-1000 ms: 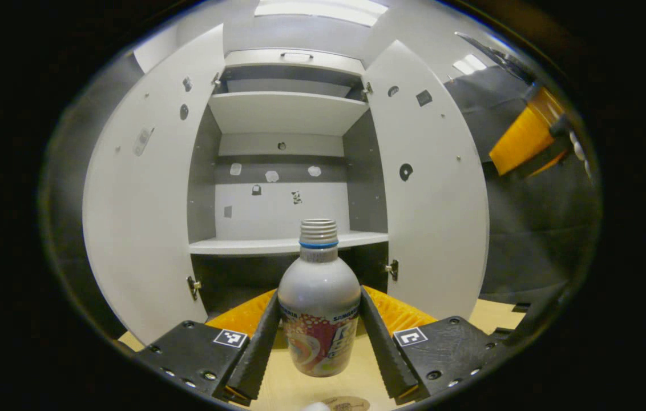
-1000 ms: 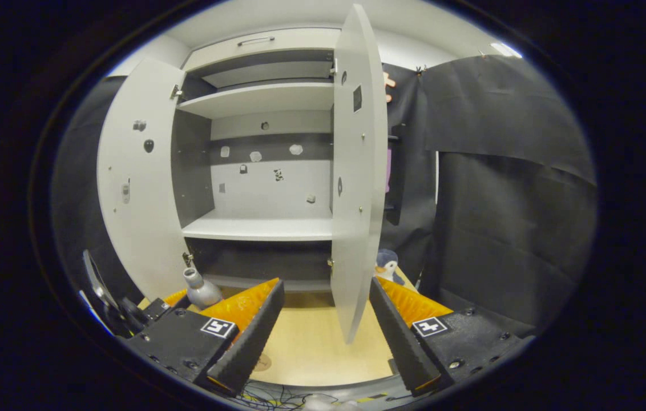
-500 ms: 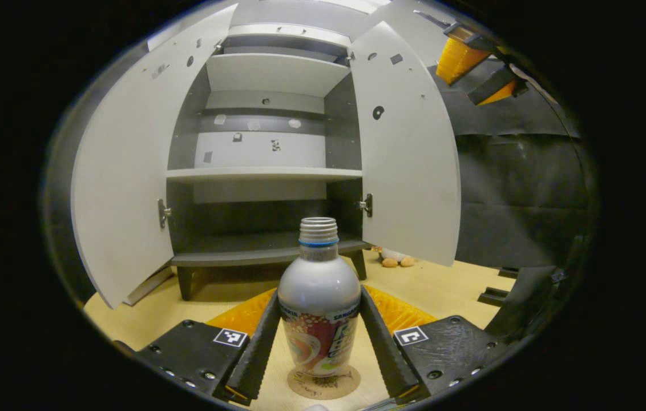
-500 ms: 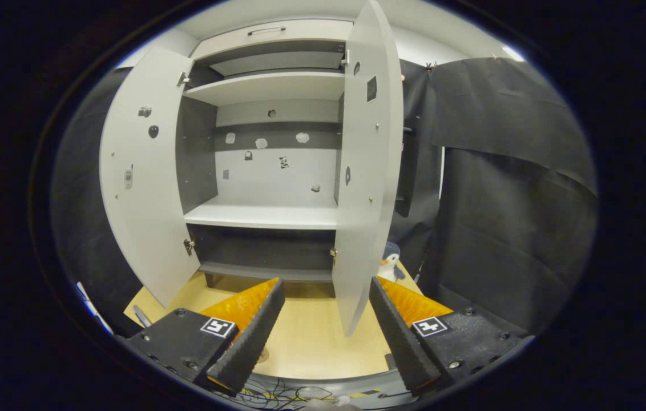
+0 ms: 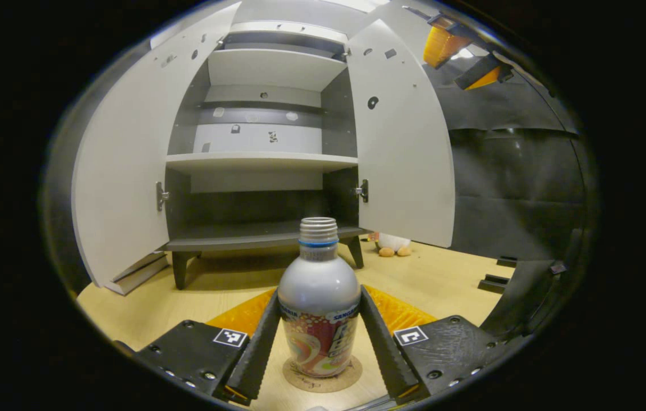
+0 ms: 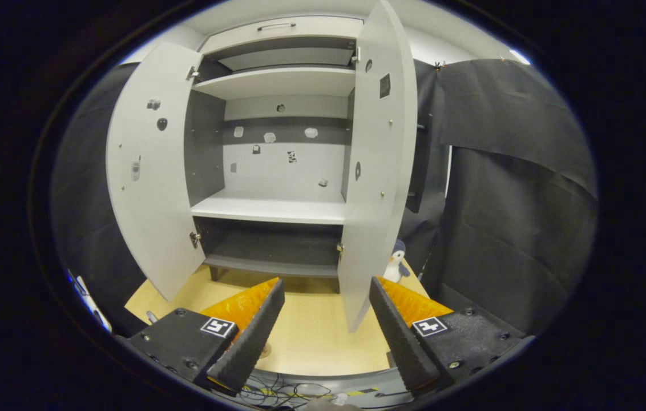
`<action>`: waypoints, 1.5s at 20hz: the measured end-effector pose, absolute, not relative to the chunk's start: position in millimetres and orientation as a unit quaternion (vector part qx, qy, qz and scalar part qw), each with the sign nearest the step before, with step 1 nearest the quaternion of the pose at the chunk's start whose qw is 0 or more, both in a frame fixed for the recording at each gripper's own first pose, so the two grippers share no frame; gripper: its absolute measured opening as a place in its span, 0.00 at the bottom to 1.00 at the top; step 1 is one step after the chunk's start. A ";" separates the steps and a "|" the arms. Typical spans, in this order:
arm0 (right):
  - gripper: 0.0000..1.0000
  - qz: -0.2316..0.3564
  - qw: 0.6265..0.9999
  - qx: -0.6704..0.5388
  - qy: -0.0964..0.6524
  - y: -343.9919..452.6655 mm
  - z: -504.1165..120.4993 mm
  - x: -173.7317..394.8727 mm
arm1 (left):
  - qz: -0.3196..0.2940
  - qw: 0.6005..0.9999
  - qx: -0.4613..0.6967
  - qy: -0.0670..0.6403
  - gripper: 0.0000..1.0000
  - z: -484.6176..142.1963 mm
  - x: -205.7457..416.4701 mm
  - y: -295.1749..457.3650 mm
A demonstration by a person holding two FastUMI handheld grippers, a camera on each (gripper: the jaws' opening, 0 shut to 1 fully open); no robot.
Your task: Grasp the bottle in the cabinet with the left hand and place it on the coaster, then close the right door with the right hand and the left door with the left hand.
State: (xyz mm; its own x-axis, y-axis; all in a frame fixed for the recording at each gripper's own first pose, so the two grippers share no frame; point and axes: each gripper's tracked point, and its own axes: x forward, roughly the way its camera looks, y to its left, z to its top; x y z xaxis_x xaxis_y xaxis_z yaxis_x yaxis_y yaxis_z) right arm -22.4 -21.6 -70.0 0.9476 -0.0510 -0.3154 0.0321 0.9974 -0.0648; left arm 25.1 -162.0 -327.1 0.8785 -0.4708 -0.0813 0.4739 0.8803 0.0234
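1. In the left gripper view, the left gripper [image 5: 318,337] clamps the bottle [image 5: 319,308], both fingers [image 5: 258,348] pressed against its sides at 6 o'clock.
2. The bottle stands upright, uncapped, its base on the round coaster [image 5: 322,374] lying on the tabletop [image 5: 448,282].
3. Beyond it at 12 o'clock, the cabinet [image 5: 260,165] has its left door [image 5: 123,171] and right door [image 5: 406,148] swung open.
4. The other gripper hangs at 2 o'clock in the left gripper view, near the right door's top.
5. In the right gripper view, the right gripper [image 6: 323,331] holds nothing, fingers spread apart, with the right door's [image 6: 377,171] edge at 12 o'clock between them.
6. A small plush penguin [image 6: 396,265] sits on the tabletop beside that door.
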 end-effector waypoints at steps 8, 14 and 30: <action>0.98 -0.028 0.984 -0.038 0.172 -28.0 -83.3 -25.6 | -0.247 0.968 0.034 0.031 0.83 -328.8 16.5 -162.5; 0.98 -0.032 0.983 -0.022 0.178 -29.7 -93.2 -28.5 | -0.236 0.971 0.040 0.015 0.99 -297.9 18.4 -157.7; 0.98 -0.044 0.991 0.042 0.118 -32.1 -80.8 -29.2 | -0.241 0.970 0.020 -0.037 0.98 -89.4 27.2 -152.5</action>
State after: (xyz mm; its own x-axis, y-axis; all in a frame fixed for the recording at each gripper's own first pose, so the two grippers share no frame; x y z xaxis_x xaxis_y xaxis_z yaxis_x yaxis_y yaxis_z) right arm -29.2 -32.1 -80.8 0.9686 -0.0764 -0.2368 0.0962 0.9926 0.0735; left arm 27.2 -152.5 -89.4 0.8814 -0.4683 0.0620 0.4653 0.8833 0.0569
